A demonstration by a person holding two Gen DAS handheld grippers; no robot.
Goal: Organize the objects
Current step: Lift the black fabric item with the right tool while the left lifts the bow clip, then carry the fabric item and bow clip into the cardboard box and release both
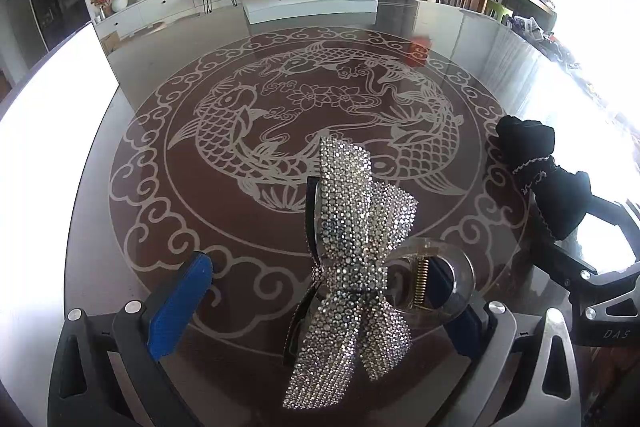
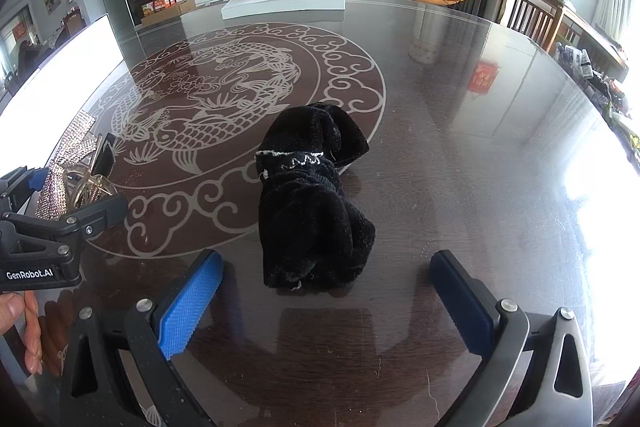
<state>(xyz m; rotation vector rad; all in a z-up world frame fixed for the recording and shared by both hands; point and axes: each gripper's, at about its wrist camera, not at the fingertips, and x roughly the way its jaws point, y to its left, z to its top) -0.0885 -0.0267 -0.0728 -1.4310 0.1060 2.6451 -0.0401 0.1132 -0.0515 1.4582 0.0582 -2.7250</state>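
The round dark glass-topped desk [image 1: 160,187], etched with a pale carp-and-cloud medallion, carries all the things. At twelve o'clock on its far edge a flat white box [image 1: 310,5] is seen.

The right gripper [image 2: 326,297] is held with its blue-padded fingers [image 2: 190,307] as wide apart as they go; nothing is pressed by them. The black velvet fabric bundle with white stitched trim [image 2: 312,203] lies on the desk at twelve o'clock from the fingertips, just ahead of the gap and untouched. The gripper is tilted steeply down toward the desk.

The left gripper [image 1: 328,307] is likewise pitched down. Its fingers [image 1: 178,303] stand apart; the rhinestone-covered bow hair clip with a clear plastic claw and brass spring [image 1: 352,251] sits between them, nearer the right finger. The claw's clear handle lies against that finger, while the left pad is well clear of the bow. Whether the clip is gripped or merely resting there cannot be told.

In the right wrist view, part of a hand [image 2: 18,323] is seen at eight o'clock, below the left gripper's black frame.
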